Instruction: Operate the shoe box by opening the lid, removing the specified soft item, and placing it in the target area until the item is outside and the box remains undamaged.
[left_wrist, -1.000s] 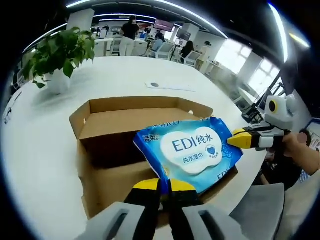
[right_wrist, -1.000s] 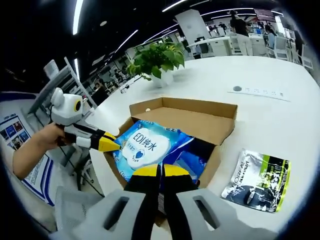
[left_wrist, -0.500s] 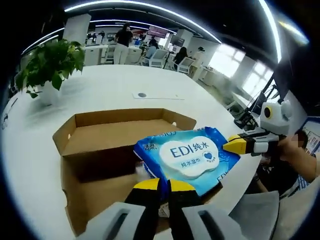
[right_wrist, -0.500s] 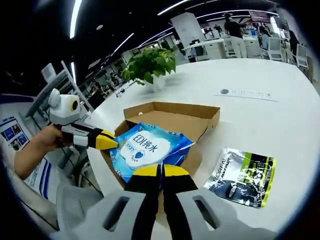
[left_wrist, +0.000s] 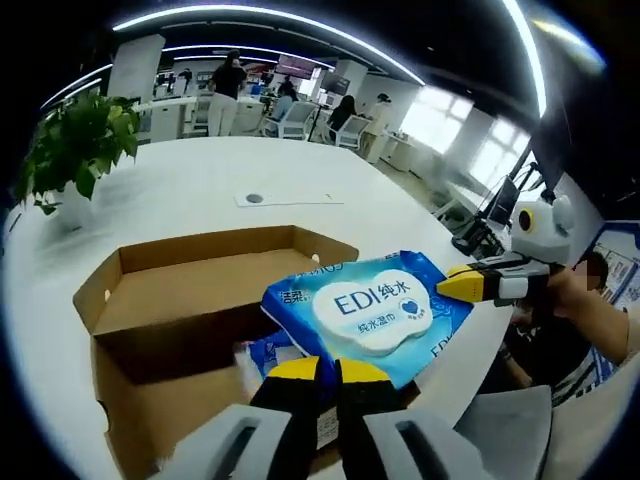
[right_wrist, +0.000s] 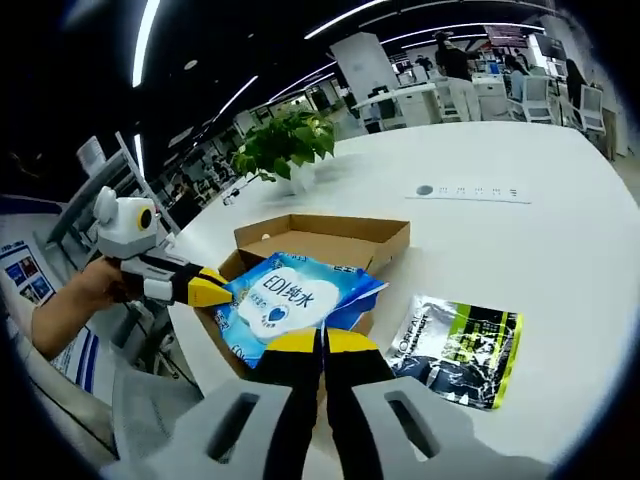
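Note:
A blue and white pack of wet wipes (left_wrist: 372, 315) hangs above the open brown cardboard shoe box (left_wrist: 190, 300), held at two opposite edges. My left gripper (left_wrist: 328, 372) is shut on its near edge in the left gripper view, and the right gripper (left_wrist: 462, 285) pinches its far right corner there. In the right gripper view the wipes pack (right_wrist: 290, 297) sits over the box (right_wrist: 320, 238), with my right gripper (right_wrist: 322, 344) shut on its near edge and the left gripper (right_wrist: 210, 288) clamped on its left corner. Something blue and white (left_wrist: 260, 352) lies inside the box under the pack.
A black, green and white pouch (right_wrist: 458, 338) lies flat on the white table (right_wrist: 520, 250) right of the box. A potted plant (right_wrist: 285, 150) stands behind the box. A flat white strip (right_wrist: 468, 191) lies farther back. People and office chairs are in the background.
Both grippers have lifted the wipes pack higher out of the box. The cameras have risen with them, so the box and the pouch look smaller and lower.

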